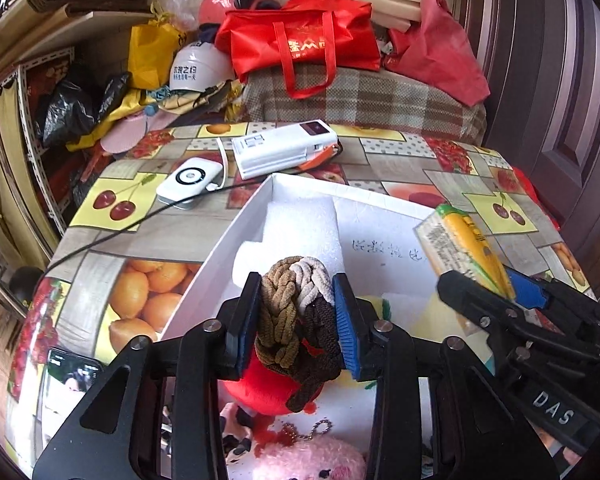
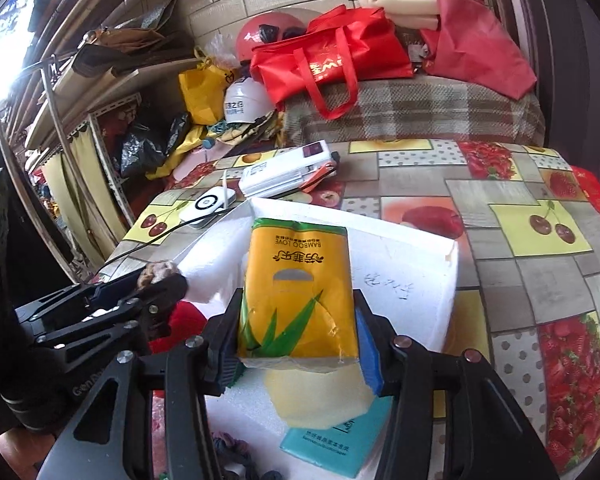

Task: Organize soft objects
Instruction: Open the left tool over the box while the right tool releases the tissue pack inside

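My left gripper is shut on a bundle of braided hair ties in tan, cream and dark brown, held over the near end of a white open box. White foam lies inside the box. My right gripper is shut on a yellow tissue pack, held over the same box; the pack also shows in the left wrist view. A red plush and a pink plush pig lie below my left gripper. A yellow sponge and a teal packet lie under my right gripper.
On the fruit-patterned tablecloth behind the box stand a white power bank and a small white charger with a black cable. A phone lies at the left edge. Red bags, helmets and clutter are piled behind the table.
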